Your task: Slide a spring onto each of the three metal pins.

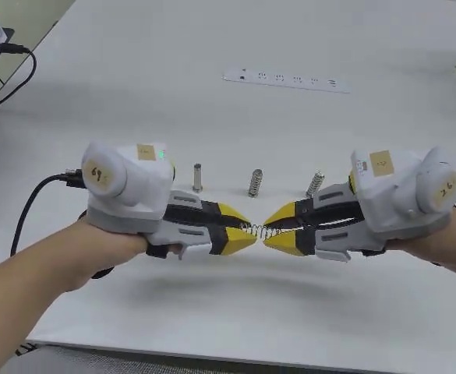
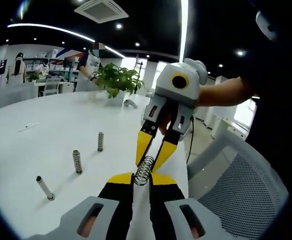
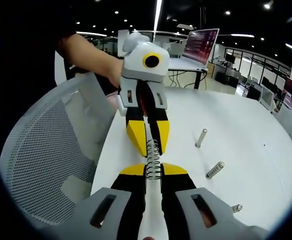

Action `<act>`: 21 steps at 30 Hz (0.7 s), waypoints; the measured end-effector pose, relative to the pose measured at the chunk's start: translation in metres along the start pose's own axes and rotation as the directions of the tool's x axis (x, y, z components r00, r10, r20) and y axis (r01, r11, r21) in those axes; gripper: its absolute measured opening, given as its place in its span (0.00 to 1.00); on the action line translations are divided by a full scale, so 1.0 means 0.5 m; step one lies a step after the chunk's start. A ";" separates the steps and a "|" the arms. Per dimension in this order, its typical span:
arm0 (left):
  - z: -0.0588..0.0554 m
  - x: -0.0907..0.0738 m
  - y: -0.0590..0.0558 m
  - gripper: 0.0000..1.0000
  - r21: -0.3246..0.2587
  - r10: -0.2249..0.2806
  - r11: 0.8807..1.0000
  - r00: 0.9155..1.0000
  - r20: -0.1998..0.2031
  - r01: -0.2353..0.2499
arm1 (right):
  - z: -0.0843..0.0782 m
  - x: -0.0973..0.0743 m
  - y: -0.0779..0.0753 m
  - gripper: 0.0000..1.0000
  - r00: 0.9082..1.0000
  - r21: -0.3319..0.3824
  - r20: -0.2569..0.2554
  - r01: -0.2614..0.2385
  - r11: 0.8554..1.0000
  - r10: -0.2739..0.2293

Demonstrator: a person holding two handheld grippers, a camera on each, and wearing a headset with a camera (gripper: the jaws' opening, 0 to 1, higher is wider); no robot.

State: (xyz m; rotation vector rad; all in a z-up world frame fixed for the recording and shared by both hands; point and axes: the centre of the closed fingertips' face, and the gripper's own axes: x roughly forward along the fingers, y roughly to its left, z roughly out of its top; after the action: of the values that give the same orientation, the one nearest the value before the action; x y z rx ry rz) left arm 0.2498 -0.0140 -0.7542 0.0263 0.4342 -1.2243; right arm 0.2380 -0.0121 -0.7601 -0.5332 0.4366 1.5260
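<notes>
Left gripper (image 1: 251,235) and right gripper (image 1: 268,234) meet nose to nose, held level. We clamp each on one end of the spring (image 1: 259,230).

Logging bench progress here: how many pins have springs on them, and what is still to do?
Two of three look done: in the head view the middle pin and the right-hand pin each wear a spring. In hand: the third spring is clamped between the left hand-held gripper and the right hand-held gripper, above the table. Left: slide it onto the bare pin.
</notes>
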 end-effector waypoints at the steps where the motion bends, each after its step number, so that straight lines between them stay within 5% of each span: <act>1: 0.001 0.000 0.000 0.03 0.004 0.000 1.000 1.000 0.001 0.000 | 0.000 0.000 0.000 0.08 1.000 0.001 0.000 0.000 1.000 0.000; 21: 0.010 -0.001 -0.006 0.03 -0.015 -0.016 1.000 1.000 0.015 0.016 | -0.013 -0.011 -0.008 0.09 0.999 0.080 0.017 0.038 0.996 -0.039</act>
State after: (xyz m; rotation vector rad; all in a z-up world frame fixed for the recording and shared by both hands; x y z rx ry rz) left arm 0.2488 -0.0159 -0.7489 0.0014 0.4314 -1.2359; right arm 0.2423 -0.0201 -0.7621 -0.4623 0.4690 1.4691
